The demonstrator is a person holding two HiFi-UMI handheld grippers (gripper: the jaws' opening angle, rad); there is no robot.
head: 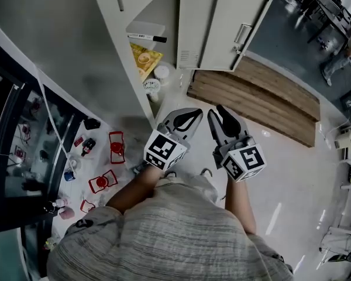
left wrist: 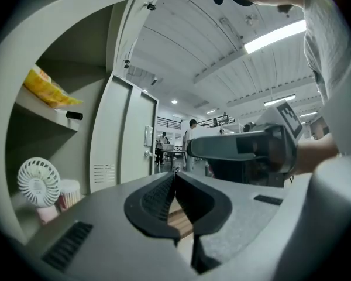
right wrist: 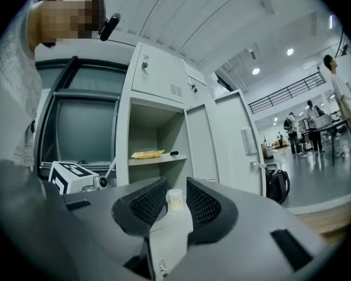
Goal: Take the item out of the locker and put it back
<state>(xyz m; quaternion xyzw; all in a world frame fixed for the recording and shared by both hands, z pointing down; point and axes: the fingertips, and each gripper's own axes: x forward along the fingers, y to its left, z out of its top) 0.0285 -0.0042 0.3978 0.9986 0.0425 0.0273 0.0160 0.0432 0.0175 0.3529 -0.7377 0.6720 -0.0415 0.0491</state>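
We are holding two grippers near one open locker (head: 120, 34): the left gripper (head: 190, 117) with jaws together, the right gripper (head: 217, 111) with jaws apart and empty. One white jar (head: 161, 72) is sitting inside, beside one fan (head: 151, 85).

A tall pale grey locker (right wrist: 158, 81) stands with its door (head: 222, 25) swung open, just beside a large dark-framed window (right wrist: 85, 127). The floor (head: 292, 180) is smooth, light and glossy, with glare streaks on it. A low platform of wooden planks (head: 257, 98) lies on the floor beside the open door. Overhead runs a white panelled ceiling (left wrist: 181, 45) with long strip lights (left wrist: 275, 37); further off, small round lamps (right wrist: 255, 71) shine above a railing (right wrist: 286, 93) along an upper level of a wide hall.
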